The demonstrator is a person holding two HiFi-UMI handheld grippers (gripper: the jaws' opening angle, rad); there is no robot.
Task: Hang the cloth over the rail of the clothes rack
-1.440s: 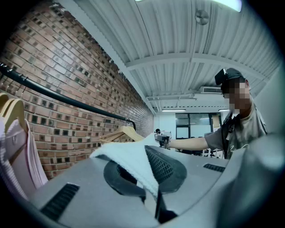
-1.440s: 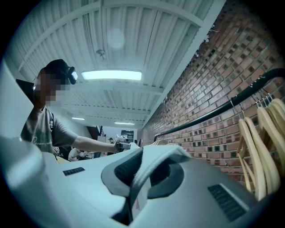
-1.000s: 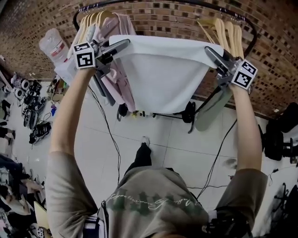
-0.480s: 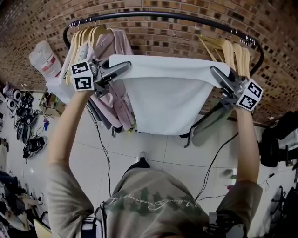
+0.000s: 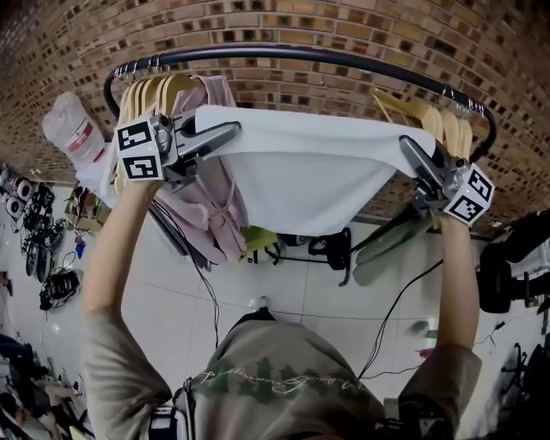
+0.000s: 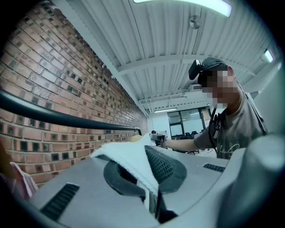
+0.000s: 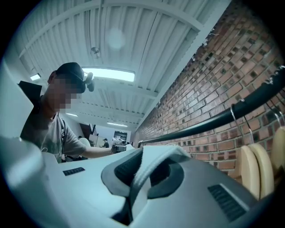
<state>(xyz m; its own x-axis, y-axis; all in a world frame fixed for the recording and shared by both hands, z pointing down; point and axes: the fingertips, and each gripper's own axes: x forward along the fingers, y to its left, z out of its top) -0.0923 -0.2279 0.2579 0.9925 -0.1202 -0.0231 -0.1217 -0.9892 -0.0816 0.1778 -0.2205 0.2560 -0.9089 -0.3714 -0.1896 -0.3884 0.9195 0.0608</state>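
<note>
A white cloth (image 5: 309, 176) is stretched out between my two grippers, just below and in front of the black rail (image 5: 292, 53) of the clothes rack. My left gripper (image 5: 230, 132) is shut on the cloth's left top corner. At the other top corner my right gripper (image 5: 410, 148) is shut too. In the left gripper view a fold of cloth (image 6: 129, 158) is pinched in the jaws (image 6: 149, 178), with the rail (image 6: 53, 115) running above it. The right gripper view shows cloth (image 7: 156, 160) clamped in its gripper (image 7: 142, 173), below the rail (image 7: 213, 122).
Wooden hangers (image 5: 150, 86) with pink garments (image 5: 210, 206) crowd the rail's left end; more hangers (image 5: 440, 120) hang at its right end, also seen as hangers (image 7: 256, 169) beside the right gripper. A brick wall (image 5: 361, 26) stands behind. The rack's base (image 5: 331, 249) and cables lie on the floor.
Both grippers have risen with the cloth, keeping it stretched, and come closer to the rail. The whole rail now shows in the head view.
</note>
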